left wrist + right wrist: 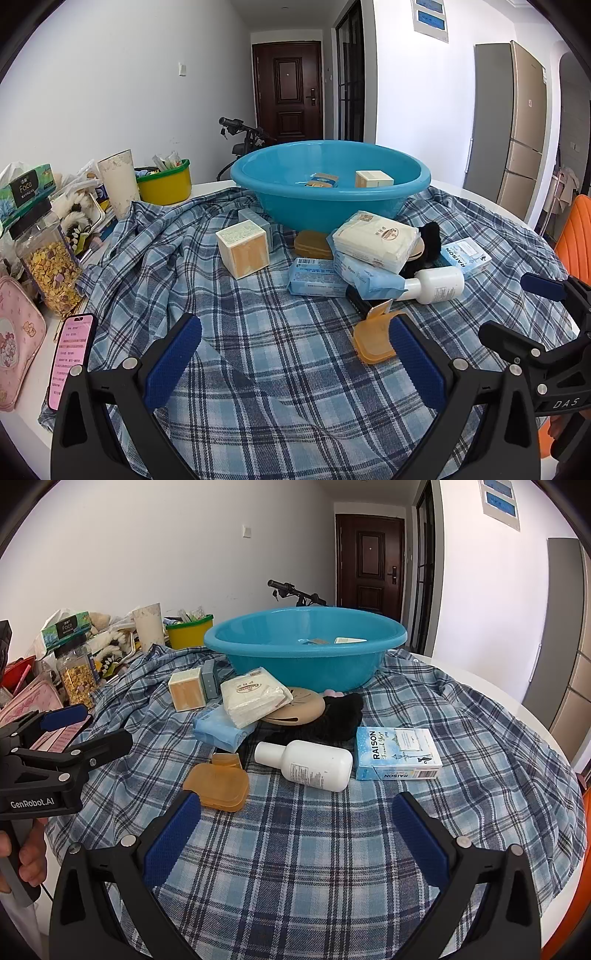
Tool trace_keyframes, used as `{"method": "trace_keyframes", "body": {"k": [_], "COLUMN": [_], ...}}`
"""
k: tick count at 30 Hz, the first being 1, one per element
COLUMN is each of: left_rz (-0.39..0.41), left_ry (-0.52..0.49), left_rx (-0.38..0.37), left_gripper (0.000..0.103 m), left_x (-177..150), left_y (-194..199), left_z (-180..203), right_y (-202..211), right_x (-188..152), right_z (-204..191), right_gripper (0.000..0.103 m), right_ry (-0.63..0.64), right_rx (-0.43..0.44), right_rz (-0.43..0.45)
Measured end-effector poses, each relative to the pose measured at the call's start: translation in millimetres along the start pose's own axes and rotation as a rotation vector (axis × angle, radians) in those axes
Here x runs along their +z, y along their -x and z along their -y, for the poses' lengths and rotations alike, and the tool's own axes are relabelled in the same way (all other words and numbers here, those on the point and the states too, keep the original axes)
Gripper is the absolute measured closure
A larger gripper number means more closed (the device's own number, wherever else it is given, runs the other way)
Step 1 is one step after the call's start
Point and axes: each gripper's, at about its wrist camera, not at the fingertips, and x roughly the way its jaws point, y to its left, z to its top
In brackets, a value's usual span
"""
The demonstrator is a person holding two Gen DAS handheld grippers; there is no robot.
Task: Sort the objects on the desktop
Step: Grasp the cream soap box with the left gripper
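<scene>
You are holding the left hand-held gripper (pixel 295 354) with its fingers spread apart and gripping nothing, hovering over the plaid cloth (pixel 258 332) on the counter (pixel 517 701). The right hand-held gripper (pixel 295 830) is likewise gaping wide and carrying nothing. The blue basin (pixel 303 664) is serving as landmark: two small boxes (pixel 373 179) are lying inside it. In front of the basin, a white bottle (pixel 306 764) is lying on its side, with the RAISON box (pixel 399 753) just beside it and the amber lid (pixel 218 781) near it. A tissue pack (pixel 255 696) is resting on the pile closest to the basin.
</scene>
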Motion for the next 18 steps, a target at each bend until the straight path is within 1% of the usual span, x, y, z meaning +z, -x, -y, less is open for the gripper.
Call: {"method": "trace_keyframes", "body": {"k": [6, 11, 18], "left_rz": [-0.002, -0.007, 0.002], "left_ry": [0.002, 0.000, 0.043], "left_rx": [0.005, 0.025, 0.021], "left_gripper": [0.000, 0.000, 0.000], "left_x": [-1, -1, 14], "left_y": [-2, -5, -12], "left_z": [-1, -7, -31], "right_y": [0, -2, -12], "right_x": [0, 1, -2], "right_z": [1, 1, 6], "right_gripper": [0.000, 0.000, 0.000], "right_ry": [0.002, 0.001, -0.011], "right_rx": [-0.001, 0.004, 0.015], "right_rz": [0.000, 0.000, -0.016]}}
